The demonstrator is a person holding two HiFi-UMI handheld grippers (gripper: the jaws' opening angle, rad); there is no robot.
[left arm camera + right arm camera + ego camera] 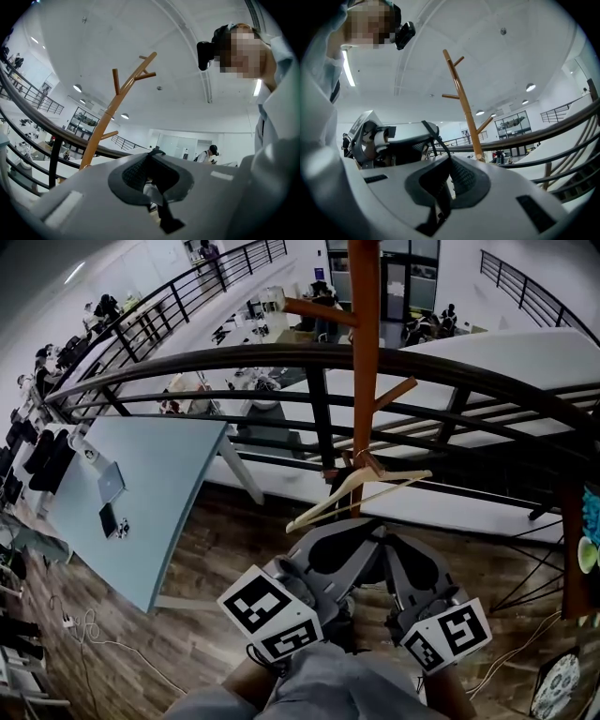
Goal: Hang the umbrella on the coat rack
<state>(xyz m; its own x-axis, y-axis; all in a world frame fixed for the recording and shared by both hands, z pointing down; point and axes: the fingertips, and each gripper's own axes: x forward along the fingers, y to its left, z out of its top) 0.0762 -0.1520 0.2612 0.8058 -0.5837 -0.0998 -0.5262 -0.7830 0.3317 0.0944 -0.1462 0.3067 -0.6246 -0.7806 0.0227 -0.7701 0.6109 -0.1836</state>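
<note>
Held left gripper (152,153) and right gripper (449,157) clenched on nothing, facing the rack (365,352). Found no umbrella in any view (just a hanger (323,500) on the rack). Likely risked snagging that hanger, or knocking the railing (234,357), on any reach.

Coat rack (364,343) dead ahead. Wooden hanger (328,495) dangling off low peg, clutters lower approach. Open air round upper pegs (116,80), fingers could go in there. Railing (234,357) tight behind rack. Counter (159,484) off left, well apart.
</note>
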